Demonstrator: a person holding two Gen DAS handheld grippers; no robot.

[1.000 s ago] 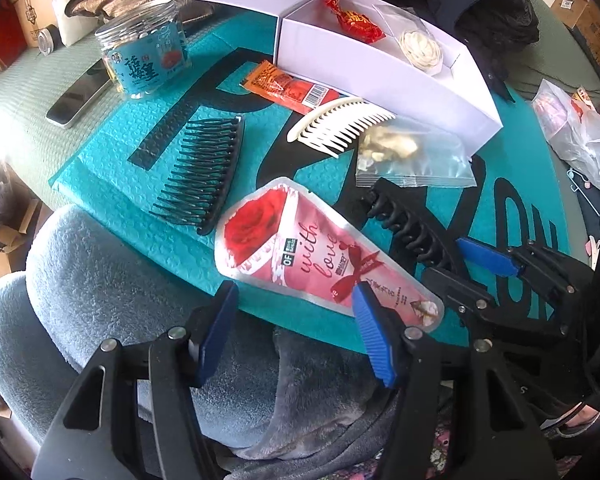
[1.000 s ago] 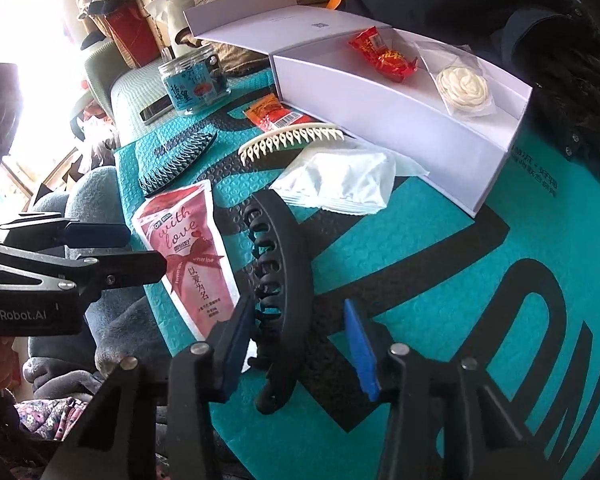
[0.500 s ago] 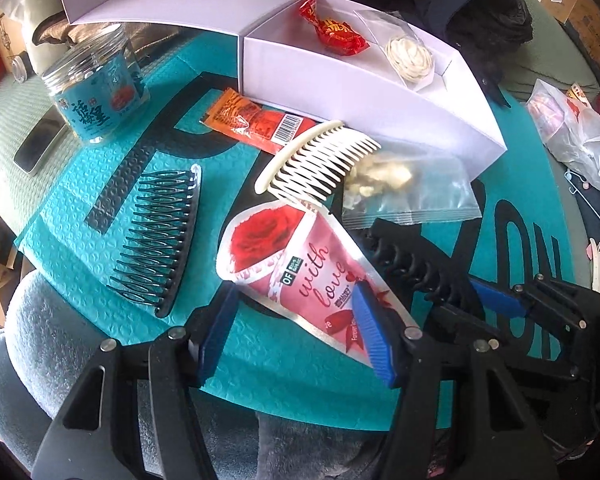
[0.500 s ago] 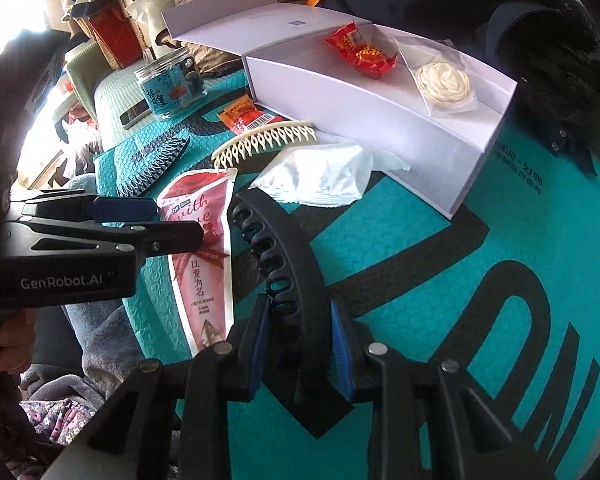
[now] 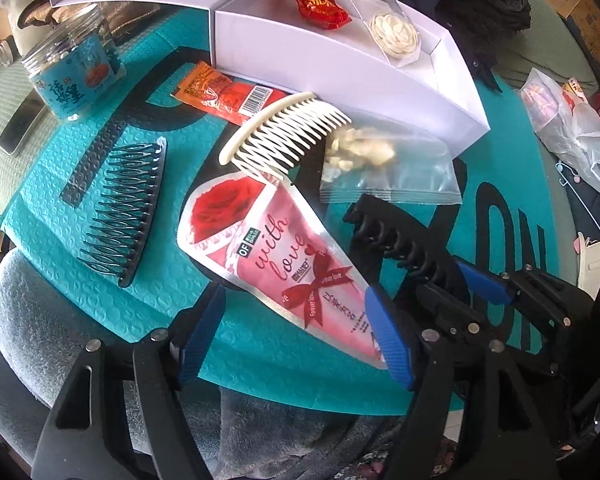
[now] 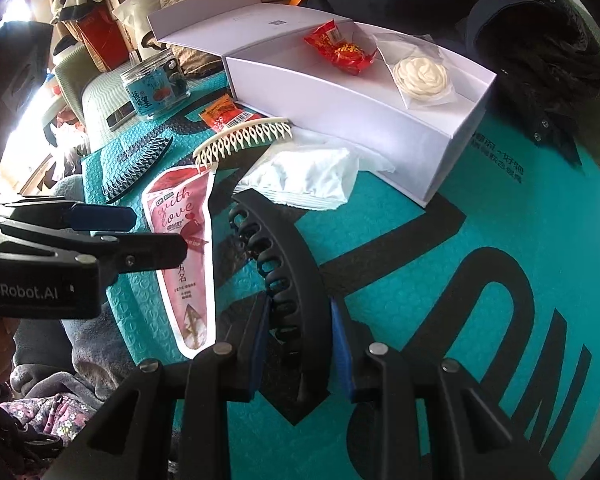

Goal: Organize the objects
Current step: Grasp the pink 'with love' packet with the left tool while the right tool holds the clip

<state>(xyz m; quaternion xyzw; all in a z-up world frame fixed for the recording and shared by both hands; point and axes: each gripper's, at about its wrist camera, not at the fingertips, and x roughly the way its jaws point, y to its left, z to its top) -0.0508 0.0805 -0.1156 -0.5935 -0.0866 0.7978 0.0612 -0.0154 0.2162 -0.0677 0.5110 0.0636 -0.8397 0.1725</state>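
Note:
My right gripper (image 6: 300, 340) is shut on a long black hair claw clip (image 6: 278, 268) lying on the teal mat (image 6: 440, 300); the clip also shows in the left wrist view (image 5: 396, 236). My left gripper (image 5: 296, 336) is open, its fingers either side of the narrow end of a pink "with love" rose packet (image 5: 276, 256), also seen in the right wrist view (image 6: 182, 236). An open white box (image 5: 340, 64) at the back holds a red candy (image 5: 316, 2) and a bagged white flower (image 5: 394, 36).
A black comb (image 5: 124, 208), a cream comb (image 5: 280, 132), an orange sachet (image 5: 224, 94), a clear bag of pale pieces (image 5: 380, 168), a blue-labelled jar (image 5: 74, 70) and a phone (image 5: 20, 126) lie on the mat. Grey blanket (image 5: 60, 320) is at the near edge.
My right gripper closed on the black claw clip. My left gripper moved forward until its open fingers came either side of the pink packet's narrow end.

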